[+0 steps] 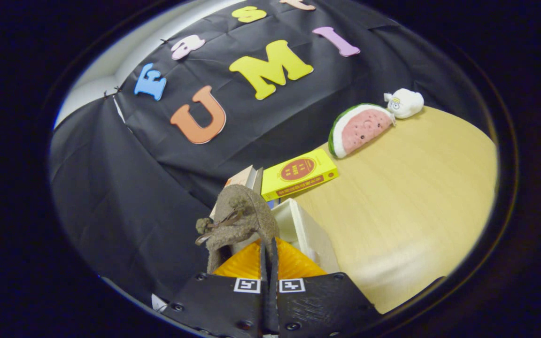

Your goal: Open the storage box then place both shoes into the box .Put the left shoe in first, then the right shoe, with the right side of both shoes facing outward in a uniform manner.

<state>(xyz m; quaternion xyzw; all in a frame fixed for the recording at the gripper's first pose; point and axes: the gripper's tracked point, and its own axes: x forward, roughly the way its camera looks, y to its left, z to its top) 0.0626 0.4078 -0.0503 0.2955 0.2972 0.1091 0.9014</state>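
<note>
- Fingers of the gripper (268, 263) were pressed close together, pinching the rear edge of a fuzzy brown shoe (237, 220); both fingers pressed on that thin bit of shoe, with hardly any gap showing between them.
- Shoe hung tilted just ahead of the fingers, its orange ribbed sole (294, 265) turned toward the camera and its fuzzy upper rising above the fingertips, with a small dark strap or buckle on its side.
- Storage box (305, 230), white, sat just beyond and beside the shoe on the pale wooden table (406, 202); one white wall and rim were visible, and whether the shoe touched the box I could not tell.
- Yellow book (298, 174) lay on the table behind the box, next to another book (247, 178) standing with its pages facing out.
- Watermelon-slice plush toy (359, 129) leaned near the booth wall farther along the table, and a small white plush toy (404, 103) sat just beside it, the two almost touching.
</note>
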